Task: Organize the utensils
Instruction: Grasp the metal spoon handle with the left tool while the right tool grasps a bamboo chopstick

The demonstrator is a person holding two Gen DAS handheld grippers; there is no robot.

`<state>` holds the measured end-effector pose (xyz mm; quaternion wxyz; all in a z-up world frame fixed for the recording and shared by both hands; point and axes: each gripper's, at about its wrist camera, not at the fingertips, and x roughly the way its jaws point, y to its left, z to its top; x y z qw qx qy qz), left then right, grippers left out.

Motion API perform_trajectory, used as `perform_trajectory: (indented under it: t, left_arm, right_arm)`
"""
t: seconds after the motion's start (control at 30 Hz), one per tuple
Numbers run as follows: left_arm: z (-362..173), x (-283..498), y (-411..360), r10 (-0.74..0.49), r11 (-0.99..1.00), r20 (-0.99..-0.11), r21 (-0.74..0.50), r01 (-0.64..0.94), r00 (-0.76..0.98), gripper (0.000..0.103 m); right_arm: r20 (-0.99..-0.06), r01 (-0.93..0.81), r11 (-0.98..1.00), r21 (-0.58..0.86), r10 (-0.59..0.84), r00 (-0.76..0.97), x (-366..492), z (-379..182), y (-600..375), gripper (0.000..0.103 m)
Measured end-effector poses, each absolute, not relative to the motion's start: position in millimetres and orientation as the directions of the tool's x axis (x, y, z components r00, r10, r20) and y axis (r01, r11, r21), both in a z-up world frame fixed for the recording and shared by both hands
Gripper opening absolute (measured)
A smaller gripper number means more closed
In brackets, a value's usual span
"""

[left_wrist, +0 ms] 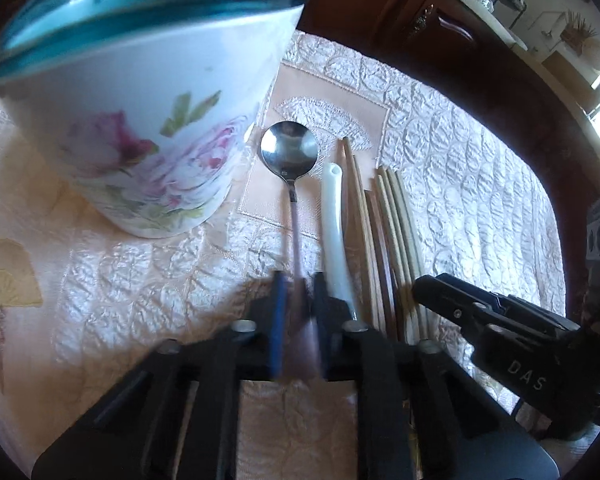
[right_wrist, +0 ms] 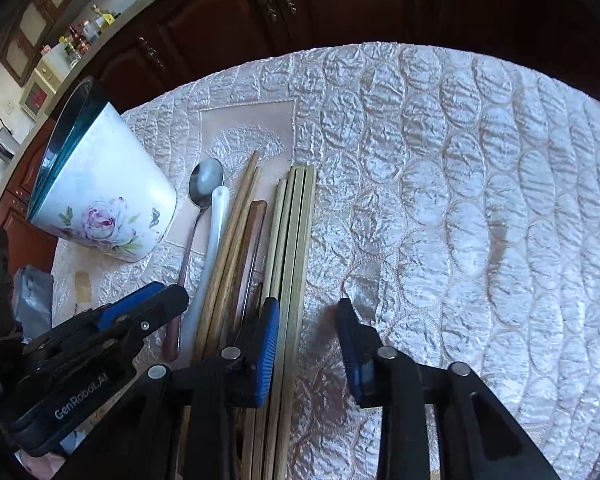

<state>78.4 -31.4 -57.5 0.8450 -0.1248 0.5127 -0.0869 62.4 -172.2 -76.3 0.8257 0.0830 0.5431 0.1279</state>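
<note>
A metal spoon lies on the cloth right of a white floral cup with a teal rim. My left gripper is shut on the spoon's handle, low at the table. Right of the spoon lie a white utensil and several wooden chopsticks. In the right wrist view the cup, the spoon, the white utensil and the chopsticks show. My right gripper is open and empty over the near ends of the rightmost chopsticks.
A quilted cream tablecloth covers the table. Dark wooden cabinets stand beyond its far edge. The left gripper's body sits at the lower left of the right wrist view, the right gripper's body at the lower right of the left.
</note>
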Motion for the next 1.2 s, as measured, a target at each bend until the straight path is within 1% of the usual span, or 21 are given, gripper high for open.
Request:
perform_trajectory:
  t: [0.03,0.13,0.2,0.33,0.43,0.67,0.77,0.87,0.93,0.97,1.0,1.2]
  left_arm:
    - [-58,78,-31,-0.279,0.953,-0.844,-0.304,0.02,0.458,0.008]
    - [-55,73,-25,-0.295,0.947,-0.837,-0.321,0.023,0.461,0.008]
    - [-52,66,-20,-0.299,0.947,-0.836,-0.319,0.036,0.46,0.008]
    - [-52,47,-9,-0.307,0.947,-0.847,-0.317,0.051,0.433,0.008]
    - [-48,26,2,-0.296,0.953,-0.86,-0.293,0.073,0.417,0.008]
    - [-47,-23,16,-0.282,0.959,-0.883,-0.266,0.094,0.376,0.008]
    - [-48,-41,6,-0.314,0.95,-0.882,-0.293,0.111,0.351,0.008]
    - [-50,-47,-12,-0.364,0.93,-0.877,-0.325,0.169,0.313,0.008]
    - [-47,-46,-16,-0.4,0.915,-0.864,-0.357,0.187,0.307,0.009]
    - [-44,-45,-16,-0.411,0.91,-0.857,-0.367,0.191,0.312,0.011]
    - [-40,-42,-14,-0.419,0.907,-0.849,-0.373,0.196,0.323,0.013]
    - [-24,-11,8,-0.358,0.933,-0.834,-0.305,0.189,0.421,0.019]
  right_arm:
    - [-0.872,-0.119,0.95,0.288,0.311,0.377,63,-77,-172,0.02]
    - [-0.864,-0.118,0.94,0.321,0.342,0.369,64,-79,-176,0.012]
    - [-0.864,-0.125,0.939,0.321,0.344,0.367,59,-74,-181,0.01]
    - [-0.867,-0.12,0.945,0.304,0.327,0.376,46,-68,-191,0.009]
    - [-0.869,-0.111,0.948,0.299,0.318,0.378,32,-62,-201,0.009]
    - [-0.889,-0.116,0.954,0.276,0.3,0.347,-4,-61,-224,0.009]
    - [-0.896,-0.131,0.953,0.273,0.302,0.325,-17,-60,-231,0.009]
    - [-0.901,-0.122,0.959,0.256,0.282,0.33,-19,-58,-236,0.009]
    - [-0.911,-0.101,0.972,0.211,0.233,0.339,-13,-56,-240,0.015]
    - [-0.912,-0.095,0.974,0.207,0.227,0.341,-7,-54,-240,0.018]
    - [-0.908,-0.089,0.973,0.214,0.232,0.349,-4,-52,-242,0.022]
    - [-0.903,-0.102,0.969,0.225,0.246,0.353,13,-51,-239,0.023]
